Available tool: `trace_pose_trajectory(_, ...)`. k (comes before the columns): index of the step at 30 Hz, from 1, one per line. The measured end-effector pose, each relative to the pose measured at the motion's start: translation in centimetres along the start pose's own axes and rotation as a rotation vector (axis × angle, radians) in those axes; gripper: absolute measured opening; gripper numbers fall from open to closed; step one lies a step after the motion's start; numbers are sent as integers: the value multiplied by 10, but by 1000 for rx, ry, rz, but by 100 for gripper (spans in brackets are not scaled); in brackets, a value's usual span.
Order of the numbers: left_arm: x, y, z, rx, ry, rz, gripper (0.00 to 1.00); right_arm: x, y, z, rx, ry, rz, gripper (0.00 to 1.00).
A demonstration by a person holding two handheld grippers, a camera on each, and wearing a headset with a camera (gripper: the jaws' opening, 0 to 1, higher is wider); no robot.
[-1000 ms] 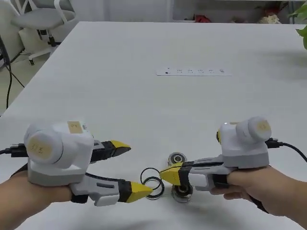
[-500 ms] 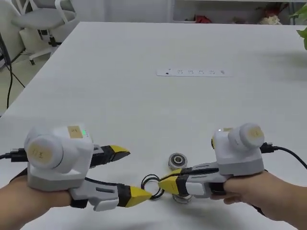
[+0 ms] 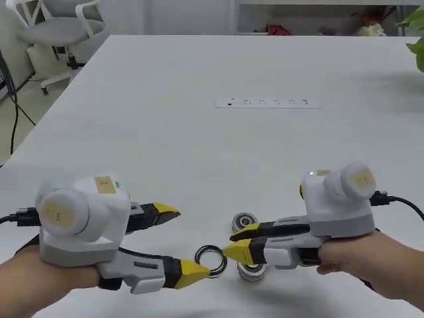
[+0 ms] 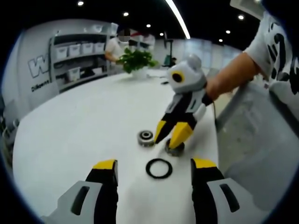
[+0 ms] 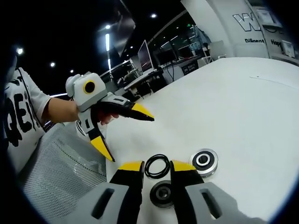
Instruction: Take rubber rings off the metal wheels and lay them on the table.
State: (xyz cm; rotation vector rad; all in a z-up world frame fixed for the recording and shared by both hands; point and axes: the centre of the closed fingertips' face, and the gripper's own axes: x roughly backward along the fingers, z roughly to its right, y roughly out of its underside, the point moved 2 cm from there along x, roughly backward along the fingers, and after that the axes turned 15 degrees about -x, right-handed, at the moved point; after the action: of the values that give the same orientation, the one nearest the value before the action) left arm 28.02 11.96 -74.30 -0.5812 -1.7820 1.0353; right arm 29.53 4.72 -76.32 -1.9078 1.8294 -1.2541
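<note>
Two black rubber rings [image 3: 211, 258] lie overlapping on the white table [image 3: 212, 146], between both grippers. One metal wheel [image 3: 244, 220] sits just beyond them; a second wheel [image 3: 252, 270] rests under the right gripper's jaws. My left gripper [image 3: 185, 242] is wide open, its jaws either side of the rings [image 4: 159, 168] but short of them. My right gripper [image 3: 233, 242] is open by a narrow gap with nothing held, tips near the rings [image 5: 157, 165]. The second wheel [image 5: 162, 193] shows low between its jaws, the other wheel [image 5: 204, 161] to the right. Each gripper view shows the opposite gripper: right [image 4: 177, 133], left [image 5: 128, 136].
A flat white power strip [image 3: 267, 102] lies mid-table. An office chair [image 3: 56, 26] stands beyond the far left corner and a plant [image 3: 417, 40] at the right edge. The table's near edge runs close under my hands.
The right gripper's jaws have parted slightly and it has lifted a little off the near wheel. The left gripper stays open in about the same place.
</note>
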Motion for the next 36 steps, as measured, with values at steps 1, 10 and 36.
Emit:
trace_pose_trajectory(1, 0, -1, 0, -2, -2, 0, 64, 3, -2, 1, 6, 7, 7, 21)
trace_pose_trajectory(10, 3, -10, 0, -5, -11, 14, 65, 27, -13, -2, 65, 46, 53, 29)
trace_pose_trajectory(36, 17, -18, -2, -10, -40, 21, 68, 86, 9, 14, 238, 218, 43, 52)
